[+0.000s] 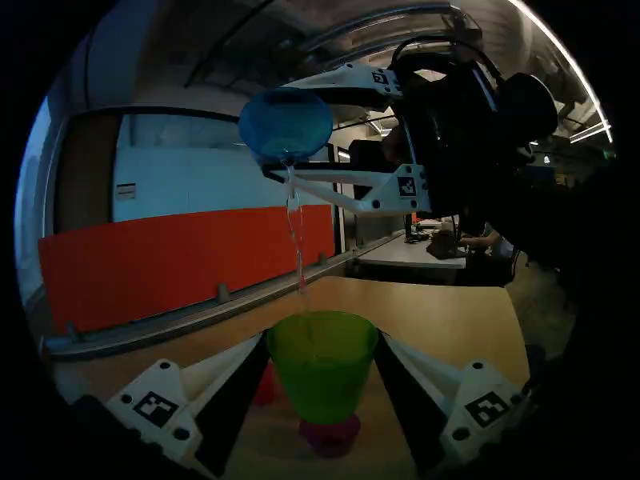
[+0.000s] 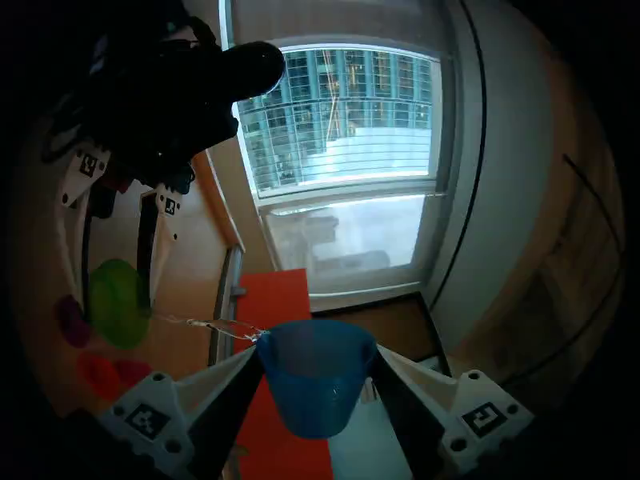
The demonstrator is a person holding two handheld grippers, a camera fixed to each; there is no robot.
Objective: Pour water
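Observation:
My left gripper is shut on a green cup that stands upright over the wooden table. High above it my right gripper holds a blue cup tipped on its side. A thin stream of water falls from the blue cup's rim towards the green cup's mouth. In the right gripper view the right gripper is shut on the blue cup, and water leaves its rim towards the green cup held by the left gripper.
Red and magenta cups sit on the table beneath the green cup; they show again as cups in the right gripper view. An orange panel runs behind the table. A large window is beyond. A person in dark clothes holds the grippers.

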